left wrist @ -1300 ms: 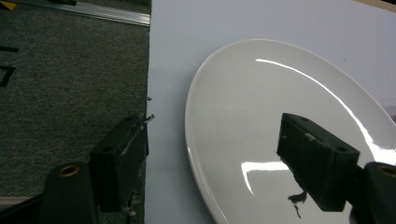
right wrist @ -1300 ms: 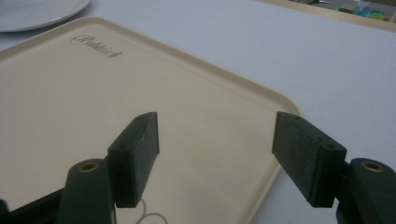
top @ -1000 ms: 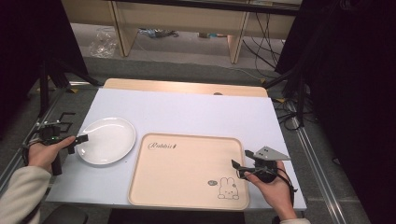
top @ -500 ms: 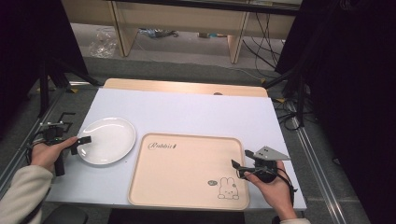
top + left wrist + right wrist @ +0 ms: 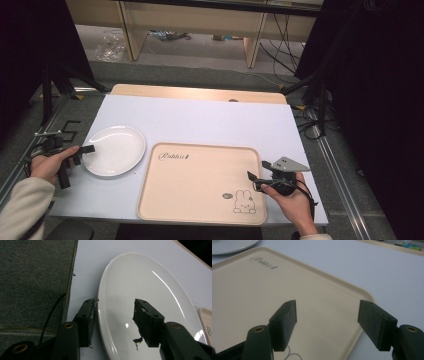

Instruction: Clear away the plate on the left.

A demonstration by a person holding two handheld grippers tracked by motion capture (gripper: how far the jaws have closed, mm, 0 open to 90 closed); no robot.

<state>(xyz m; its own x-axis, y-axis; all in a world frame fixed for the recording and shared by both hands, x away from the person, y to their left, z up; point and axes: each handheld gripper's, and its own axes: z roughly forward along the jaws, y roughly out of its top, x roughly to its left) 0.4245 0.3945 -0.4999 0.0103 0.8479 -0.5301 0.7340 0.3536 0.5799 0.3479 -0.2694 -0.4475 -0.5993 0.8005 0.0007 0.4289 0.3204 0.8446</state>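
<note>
A white plate (image 5: 114, 150) lies on the left part of the white table (image 5: 210, 122). My left gripper (image 5: 88, 149) is open at the plate's left rim. In the left gripper view the plate (image 5: 140, 287) has its rim between the two jaws of that gripper (image 5: 116, 315), one jaw outside on the table and one over the plate's inside. A beige tray (image 5: 200, 175) with a rabbit picture lies at the front middle. My right gripper (image 5: 253, 181) hovers open over the tray's right edge (image 5: 352, 292), with nothing between its jaws (image 5: 327, 317).
A wooden strip (image 5: 200, 93) runs along the table's far edge. Metal rails (image 5: 340, 170) flank the table on both sides. Dark stands and cables (image 5: 310, 100) are on the floor to the right, and shelving legs (image 5: 252, 40) are beyond.
My left gripper has edged slightly right, onto the plate's rim. The plate, the tray and the right gripper have not moved.
</note>
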